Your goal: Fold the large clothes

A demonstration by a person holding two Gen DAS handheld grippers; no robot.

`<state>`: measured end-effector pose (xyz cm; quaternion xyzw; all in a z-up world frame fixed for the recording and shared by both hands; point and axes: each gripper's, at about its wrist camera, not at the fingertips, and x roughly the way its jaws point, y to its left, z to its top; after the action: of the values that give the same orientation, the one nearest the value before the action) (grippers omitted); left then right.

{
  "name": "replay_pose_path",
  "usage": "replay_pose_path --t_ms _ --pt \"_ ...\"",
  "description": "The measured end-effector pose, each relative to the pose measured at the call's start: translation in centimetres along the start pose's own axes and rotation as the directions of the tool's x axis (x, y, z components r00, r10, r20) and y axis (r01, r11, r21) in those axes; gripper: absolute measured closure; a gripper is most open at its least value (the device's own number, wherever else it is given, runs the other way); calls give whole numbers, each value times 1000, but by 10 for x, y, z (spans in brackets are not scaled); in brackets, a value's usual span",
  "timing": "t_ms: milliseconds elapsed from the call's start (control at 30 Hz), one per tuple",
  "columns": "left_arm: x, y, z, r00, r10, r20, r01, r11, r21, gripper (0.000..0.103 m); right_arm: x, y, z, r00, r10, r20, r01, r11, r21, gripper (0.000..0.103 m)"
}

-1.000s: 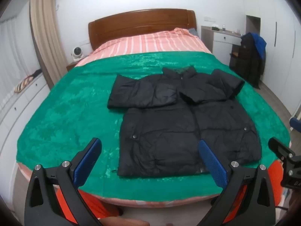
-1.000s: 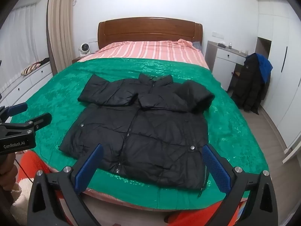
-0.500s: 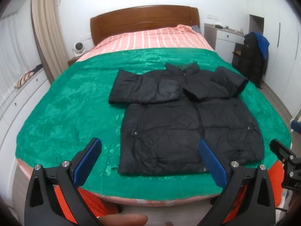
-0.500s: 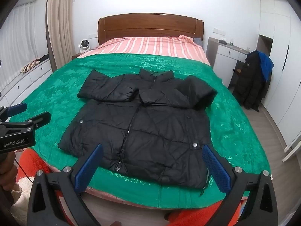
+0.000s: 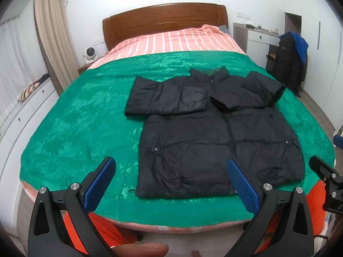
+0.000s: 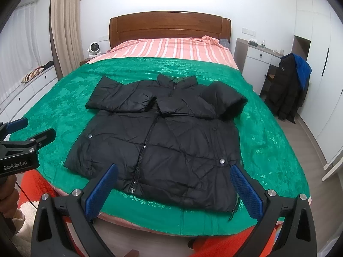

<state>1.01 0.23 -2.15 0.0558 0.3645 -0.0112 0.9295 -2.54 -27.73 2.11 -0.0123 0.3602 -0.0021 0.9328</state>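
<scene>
A black puffer jacket [image 5: 216, 126] [image 6: 163, 137] lies front-up on the green blanket [image 5: 81, 115] [image 6: 265, 141], zipped, with both sleeves folded across its chest. My left gripper [image 5: 170, 174] hovers open over the foot of the bed, its blue pads framing the jacket's lower left hem. My right gripper [image 6: 173, 181] is open too, held above the lower right hem. Neither touches the cloth. The left gripper [image 6: 25, 137] also shows at the left edge of the right wrist view.
The bed has a wooden headboard [image 6: 169, 25] and a striped pink sheet [image 5: 171, 40]. A white desk [image 6: 257, 60] and a chair draped with dark and blue coats [image 6: 289, 85] stand to the right. White drawers [image 5: 17, 120] line the left wall.
Both grippers have crept a little closer to the bed and tipped downward, so the jacket sits larger and lower in view. Both remain open.
</scene>
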Motion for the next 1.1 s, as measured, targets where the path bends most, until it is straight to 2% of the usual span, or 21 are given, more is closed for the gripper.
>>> replay_pose_path --t_ms 1100 --pt "0 -1 1 1000 15 -2 -15 1000 22 0 -1 -1 1 1000 2 8 -2 1000 -1 0"
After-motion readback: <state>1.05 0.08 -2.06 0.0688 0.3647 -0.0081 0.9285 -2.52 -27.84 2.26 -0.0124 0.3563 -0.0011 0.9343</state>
